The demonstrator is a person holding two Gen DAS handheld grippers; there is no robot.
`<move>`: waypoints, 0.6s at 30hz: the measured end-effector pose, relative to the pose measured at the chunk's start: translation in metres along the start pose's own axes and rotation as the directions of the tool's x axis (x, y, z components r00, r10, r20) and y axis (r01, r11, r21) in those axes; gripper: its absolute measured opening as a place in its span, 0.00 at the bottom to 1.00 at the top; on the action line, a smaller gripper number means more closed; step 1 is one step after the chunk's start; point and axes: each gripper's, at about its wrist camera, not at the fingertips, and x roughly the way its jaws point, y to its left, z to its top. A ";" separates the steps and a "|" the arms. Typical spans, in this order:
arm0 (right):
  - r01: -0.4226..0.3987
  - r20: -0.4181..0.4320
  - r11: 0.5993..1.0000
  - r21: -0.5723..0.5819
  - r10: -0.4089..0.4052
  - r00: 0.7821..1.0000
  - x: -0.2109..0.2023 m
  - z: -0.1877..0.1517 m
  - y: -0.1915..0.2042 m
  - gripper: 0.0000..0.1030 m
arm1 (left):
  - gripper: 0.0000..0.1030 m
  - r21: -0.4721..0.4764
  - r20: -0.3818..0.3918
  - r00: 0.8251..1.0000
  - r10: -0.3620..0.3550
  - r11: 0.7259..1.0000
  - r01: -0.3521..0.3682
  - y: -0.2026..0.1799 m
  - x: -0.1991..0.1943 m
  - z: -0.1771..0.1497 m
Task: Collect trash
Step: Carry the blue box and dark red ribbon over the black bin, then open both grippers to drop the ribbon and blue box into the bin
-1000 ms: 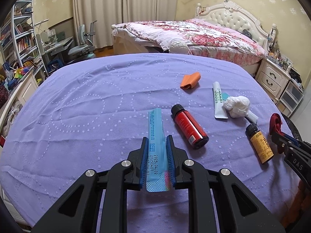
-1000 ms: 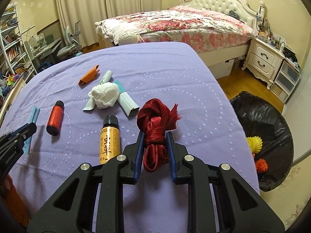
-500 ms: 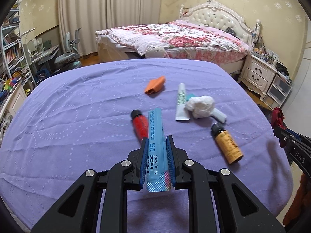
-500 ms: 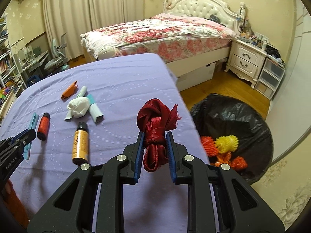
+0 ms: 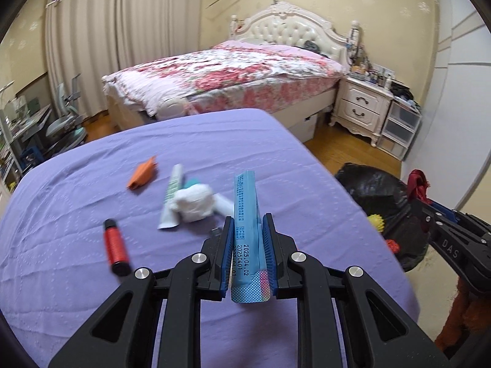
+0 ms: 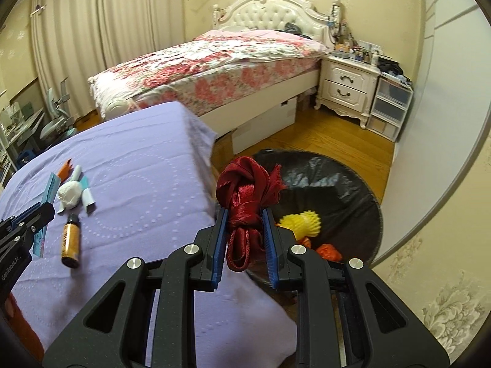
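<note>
Purple-clothed table (image 5: pixel 196 141), apparently bedroom

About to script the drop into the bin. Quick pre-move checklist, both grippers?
1. Right gripper shut on ribbon: ok.
2. Left gripper shut on blue packet: ok.
3. Bin bag open, mouth unobstructed: ok.
4. Ribbon fully over the bin: cannot tell, it hangs near the table edge.
5. Packet over the bin: not ok, it is above the table.
6. Grippers apart from each other: ok.

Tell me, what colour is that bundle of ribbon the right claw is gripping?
Dark red, a satiny ribbon bundle. It shows best in the right wrist view.
</note>
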 end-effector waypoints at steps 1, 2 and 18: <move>0.006 0.001 1.000 0.008 -0.006 1.000 0.001 0.001 -0.005 0.21 | 0.19 0.014 0.002 1.000 -0.013 1.000 0.013 -0.009 0.002 0.003; 0.013 0.002 1.000 0.016 -0.013 1.000 0.001 0.001 -0.010 0.21 | 0.19 0.023 0.002 1.000 -0.021 1.000 0.021 -0.017 0.005 0.005; 0.104 0.002 0.987 0.124 -0.105 0.994 0.023 0.008 -0.067 0.21 | 0.19 0.143 -0.008 0.993 -0.116 0.983 0.115 -0.107 0.051 0.030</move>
